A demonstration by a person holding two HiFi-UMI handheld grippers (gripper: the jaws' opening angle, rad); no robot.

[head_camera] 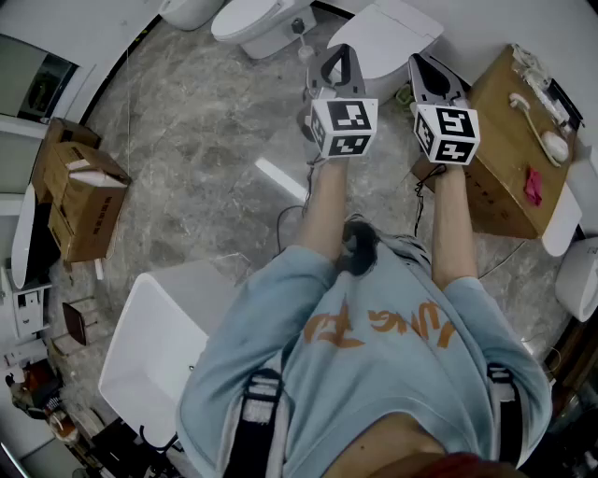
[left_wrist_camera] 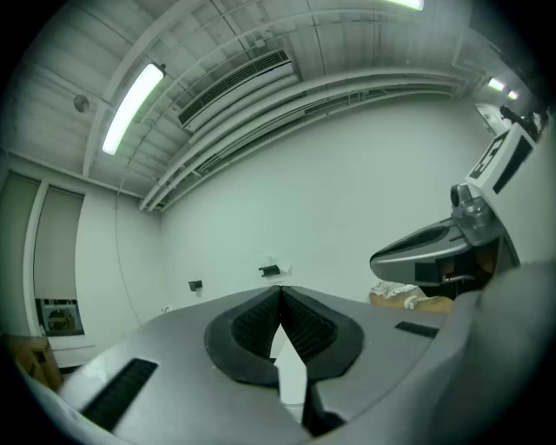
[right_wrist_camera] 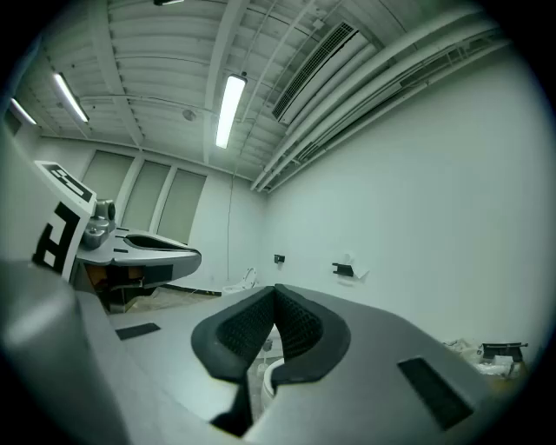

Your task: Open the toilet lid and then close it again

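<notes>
The white toilet (head_camera: 391, 35) stands at the top of the head view with its lid down. Both grippers are held level in front of it, side by side and apart from it. My left gripper (head_camera: 337, 58) is shut with nothing between its jaws, and its tips hover near the lid's left edge. My right gripper (head_camera: 423, 69) is shut and empty too, near the lid's right edge. In the left gripper view the left gripper (left_wrist_camera: 280, 290) has its ribbed pads meeting, with the right gripper's body (left_wrist_camera: 434, 252) beside it. The right gripper view shows the right gripper (right_wrist_camera: 276, 289) closed the same way.
A second toilet (head_camera: 254, 22) stands to the left of the first. A wooden crate (head_camera: 505, 159) with small items on top sits to the right. A cardboard box (head_camera: 82, 198) is at the left, and a white basin (head_camera: 149, 359) at the lower left. The floor is grey marble.
</notes>
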